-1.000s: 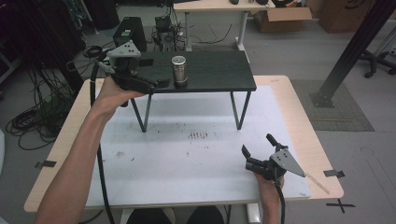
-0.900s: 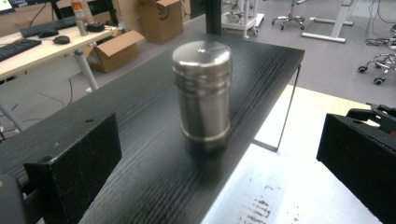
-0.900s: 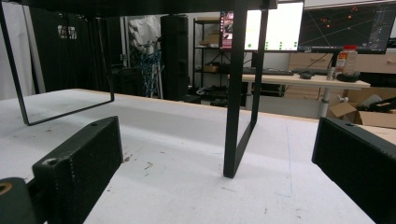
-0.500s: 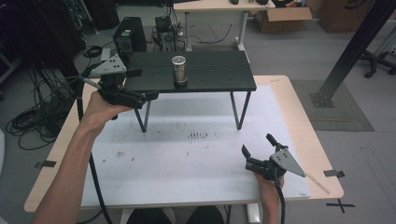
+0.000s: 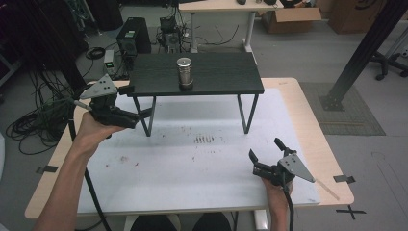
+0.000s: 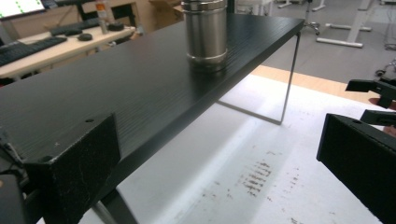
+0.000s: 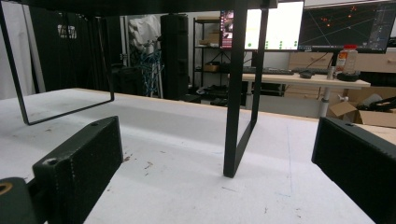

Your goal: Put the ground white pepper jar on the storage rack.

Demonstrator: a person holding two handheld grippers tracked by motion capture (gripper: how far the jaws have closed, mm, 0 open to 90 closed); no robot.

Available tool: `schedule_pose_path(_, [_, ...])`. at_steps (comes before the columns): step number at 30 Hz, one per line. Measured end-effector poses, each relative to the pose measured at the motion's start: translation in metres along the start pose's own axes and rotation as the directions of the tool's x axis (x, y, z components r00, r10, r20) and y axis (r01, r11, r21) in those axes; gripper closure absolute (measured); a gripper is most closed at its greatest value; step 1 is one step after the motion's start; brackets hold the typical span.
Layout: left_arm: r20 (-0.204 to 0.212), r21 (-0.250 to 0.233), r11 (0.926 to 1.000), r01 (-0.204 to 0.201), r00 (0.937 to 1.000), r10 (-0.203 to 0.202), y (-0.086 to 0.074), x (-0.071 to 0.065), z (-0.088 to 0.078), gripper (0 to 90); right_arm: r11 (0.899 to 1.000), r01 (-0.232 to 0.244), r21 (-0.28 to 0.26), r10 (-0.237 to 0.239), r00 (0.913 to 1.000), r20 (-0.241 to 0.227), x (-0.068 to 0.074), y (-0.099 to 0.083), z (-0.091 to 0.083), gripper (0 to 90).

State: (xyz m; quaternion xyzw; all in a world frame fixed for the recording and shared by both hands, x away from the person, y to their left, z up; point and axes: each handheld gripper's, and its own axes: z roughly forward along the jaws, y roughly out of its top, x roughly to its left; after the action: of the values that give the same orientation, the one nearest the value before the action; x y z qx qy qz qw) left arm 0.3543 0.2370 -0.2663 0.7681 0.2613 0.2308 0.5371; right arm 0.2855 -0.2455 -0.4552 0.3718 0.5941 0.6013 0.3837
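On black raised shelf [image 5: 211, 72]: shiny steel cylindrical canister [image 5: 184, 72], free. Left hand-held gripper [image 5: 139, 115] at shelf's left end, jaws apart; reach step, next line up on canister. Right hand-held gripper [image 5: 264, 154] well apart, jaws spread, idle.

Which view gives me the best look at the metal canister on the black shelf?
The high view: the whole metal canister shows, upright on the black shelf. The left gripper view shows it closer but cropped at the top. The right gripper view looks beneath the shelf.

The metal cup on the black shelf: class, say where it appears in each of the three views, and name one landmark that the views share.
High view: the metal cup stands upright at top centre, on the middle of the black shelf.
Left gripper view: the cup is at the top centre, its upper part cut off by the picture's edge.
Right gripper view: not in it; this camera looks under the shelf.
Shared landmark: the black shelf.
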Motion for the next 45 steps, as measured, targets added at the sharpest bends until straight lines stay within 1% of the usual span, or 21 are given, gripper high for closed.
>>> schedule_pose_path(1, [0.0,0.0,1.0,0.0,1.0,0.0,0.0,0.0,0.0,0.2,1.0,0.0,0.0,0.0,1.0,0.0,0.0,0.0,0.0,1.6])
schedule_pose_path(2, [-0.002,-0.016,0.9999,0.003,1.0,-0.003,-0.005,0.0,-0.004,0.2,1.0,0.0,0.001,0.0,1.0,0.0,0.0,0.0,0.0,1.6])
schedule_pose_path(7, [-0.013,-0.027,0.9996,0.0,0.9999,-0.001,-0.015,-0.001,-0.009,0.2,1.0,0.001,0.0,-0.001,1.0,0.0,0.0,0.0,0.0,1.7])
schedule_pose_path(12, [-0.022,-0.053,0.9973,0.05,0.9984,-0.051,-0.044,0.0,-0.014,0.2,1.0,0.0,0.0,0.0,1.0,0.0,0.0,0.0,0.0,1.7])
schedule_pose_path(13, [-0.022,-0.053,0.9973,0.05,0.9984,-0.051,-0.044,0.0,-0.014,0.2,1.0,0.0,0.0,0.0,1.0,0.0,0.0,0.0,0.0,1.7])
schedule_pose_path(14, [-0.022,-0.059,0.9964,0.061,0.9978,-0.063,-0.05,0.001,-0.014,0.2,1.0,0.001,0.0,-0.001,1.0,0.0,0.0,0.0,0.0,1.7])
schedule_pose_path(15, [-0.031,-0.062,0.9953,0.074,0.9966,-0.076,-0.061,0.002,-0.015,0.2,1.0,0.0,0.0,0.0,1.0,0.0,0.0,0.0,0.0,1.7])
schedule_pose_path(16, [-0.04,-0.063,0.9949,0.078,0.9959,-0.081,-0.067,0.002,-0.016,0.2,1.0,0.0,0.0,0.0,1.0,0.0,0.0,0.0,0.0,1.7])
schedule_pose_path(17, [-0.04,-0.063,0.9949,0.078,0.9959,-0.081,-0.067,0.002,-0.016,0.2,1.0,0.0,0.0,0.0,1.0,0.0,0.0,0.0,0.0,1.7])
schedule_pose_path(18, [-0.049,-0.068,0.9931,0.096,0.9939,-0.099,-0.078,0.003,-0.017,0.2,1.0,0.001,0.0,-0.001,1.0,0.0,0.0,0.0,0.0,1.7])
schedule_pose_path(19, [-0.049,-0.068,0.9931,0.096,0.9939,-0.099,-0.078,0.003,-0.017,0.2,1.0,0.001,0.0,-0.001,1.0,0.0,0.0,0.0,0.0,1.7])
schedule_pose_path(20, [-0.057,-0.068,0.9913,0.113,0.9915,-0.117,-0.089,0.005,-0.018,0.2,1.0,0.001,0.0,-0.001,1.0,0.0,0.0,0.0,0.0,1.7])
schedule_pose_path(21, [-0.057,-0.068,0.9913,0.113,0.9915,-0.117,-0.089,0.005,-0.018,0.2,1.0,0.001,0.0,-0.001,1.0,0.0,0.0,0.0,0.0,1.7])
schedule_pose_path(22, [-0.067,-0.068,0.9896,0.127,0.989,-0.132,-0.098,0.006,-0.019,0.2,1.0,0.001,0.0,-0.001,1.0,0.0,0.0,0.0,0.0,1.7])
schedule_pose_path(24, [-0.07,-0.067,0.9889,0.133,0.9881,-0.137,-0.103,0.007,-0.02,0.2,1.0,0.001,0.0,-0.001,1.0,0.0,0.0,0.0,0.0,1.7])
schedule_pose_path(27, [-0.086,-0.056,0.9866,0.153,0.9838,-0.158,-0.117,0.009,-0.021,0.2,1.0,0.001,0.001,-0.001,1.0,0.0,0.0,0.0,0.0,1.7])
schedule_pose_path(29, [-0.09,-0.052,0.9862,0.157,0.9828,-0.162,-0.121,0.01,-0.022,0.2,1.0,0.001,0.001,-0.001,1.0,0.0,0.0,0.0,0.0,1.7])
schedule_pose_path(30, [-0.097,-0.045,0.9848,0.168,0.9804,-0.171,-0.127,0.011,-0.022,0.2,1.0,0.001,0.001,-0.001,1.0,0.0,0.0,0.0,0.0,1.7])
schedule_pose_path(31, [-0.097,-0.045,0.9848,0.168,0.9804,-0.171,-0.127,0.011,-0.022,0.2,1.0,0.001,0.001,-0.001,1.0,0.0,0.0,0.0,0.0,1.7])
schedule_pose_path(34, [-0.107,-0.039,0.9825,0.182,0.9768,-0.186,-0.138,0.011,-0.023,0.2,1.0,0.001,0.001,-0.001,1.0,0.0,0.0,0.0,0.0,1.7])
schedule_pose_path(45, [-0.137,-0.043,0.9808,0.19,0.9713,-0.195,-0.16,0.011,-0.028,0.4,1.0,0.001,0.001,-0.001,1.0,0.0,0.0,0.0,0.0,1.8])
